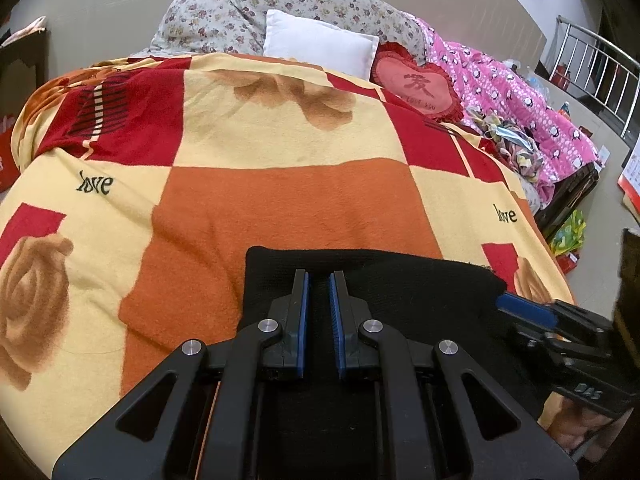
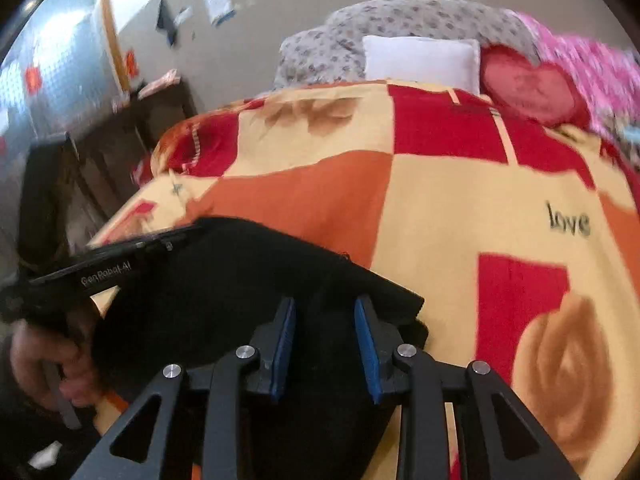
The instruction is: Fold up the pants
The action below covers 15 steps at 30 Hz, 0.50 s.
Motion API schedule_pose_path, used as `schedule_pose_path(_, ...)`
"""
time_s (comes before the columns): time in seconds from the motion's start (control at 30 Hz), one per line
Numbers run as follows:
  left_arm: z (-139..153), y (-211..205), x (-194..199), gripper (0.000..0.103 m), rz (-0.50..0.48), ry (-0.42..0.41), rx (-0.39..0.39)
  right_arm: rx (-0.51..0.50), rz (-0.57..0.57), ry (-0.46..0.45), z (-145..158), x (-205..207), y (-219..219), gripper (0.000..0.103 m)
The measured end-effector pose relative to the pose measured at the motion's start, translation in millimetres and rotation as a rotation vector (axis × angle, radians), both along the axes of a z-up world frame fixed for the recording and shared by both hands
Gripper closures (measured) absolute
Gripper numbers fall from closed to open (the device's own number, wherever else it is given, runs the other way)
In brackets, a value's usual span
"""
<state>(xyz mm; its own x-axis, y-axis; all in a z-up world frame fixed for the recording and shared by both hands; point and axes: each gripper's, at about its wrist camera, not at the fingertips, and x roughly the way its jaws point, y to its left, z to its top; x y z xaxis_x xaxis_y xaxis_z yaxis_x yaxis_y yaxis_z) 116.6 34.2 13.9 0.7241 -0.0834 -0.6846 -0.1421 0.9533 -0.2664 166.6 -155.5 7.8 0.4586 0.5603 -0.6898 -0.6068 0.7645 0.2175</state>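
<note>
Black pants (image 1: 400,280) lie folded on the near edge of a bed with a red, orange and yellow blanket (image 1: 280,200). My left gripper (image 1: 319,278) is over the pants' left part, jaws a narrow gap apart, nothing between them. My right gripper (image 1: 524,308) comes in from the right at the pants' right edge. In the right wrist view the right gripper (image 2: 325,308) is open above the pants (image 2: 240,280), near their right corner. The left gripper's body (image 2: 108,268) lies across the pants' left side.
At the bed's head are a floral quilt (image 1: 280,4), a white pillow (image 1: 320,42) and a red heart cushion (image 1: 416,84). A pink quilt (image 1: 520,96) lies on the right. A dark cabinet (image 2: 100,152) stands left of the bed.
</note>
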Motion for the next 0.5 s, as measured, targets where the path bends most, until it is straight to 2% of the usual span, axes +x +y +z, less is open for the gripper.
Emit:
schedule_pose_path(0.07,0.0,0.0,-0.1,0.093,-0.001,0.000,-0.003,-0.029,0.001,-0.032,11.9,-11.8,-0.4,0.075)
schedule_pose_path(0.17,0.0,0.1,-0.1,0.093,-0.001,0.000,-0.001,-0.042,0.073,-0.079,23.8,-44.9,-0.6,0.075)
schedule_pose_path(0.23,0.0,-0.3,0.1,0.093,0.000,0.001,0.003,-0.103,0.093,-0.073,14.1,-60.8,-1.4,0.075)
schedule_pose_path(0.27,0.1,-0.8,0.4,0.093,0.001,0.003,0.011,-0.103,0.096,-0.101,5.3,-68.7,-4.1,0.075)
schedule_pose_path(0.37,0.6,-6.0,0.7,0.093,0.013,0.009,0.055,-0.003,0.081,-0.132,-7.9,-71.7,-14.8,0.075)
schedule_pose_path(0.43,1.8,-12.8,1.6,0.093,0.021,0.017,0.113,0.049,0.087,-0.179,-15.1,-74.9,-19.9,0.074)
schedule_pose_path(0.5,2.6,-18.7,2.3,0.093,0.023,0.022,0.165,0.084,0.077,-0.167,-16.5,-77.3,-24.5,0.074)
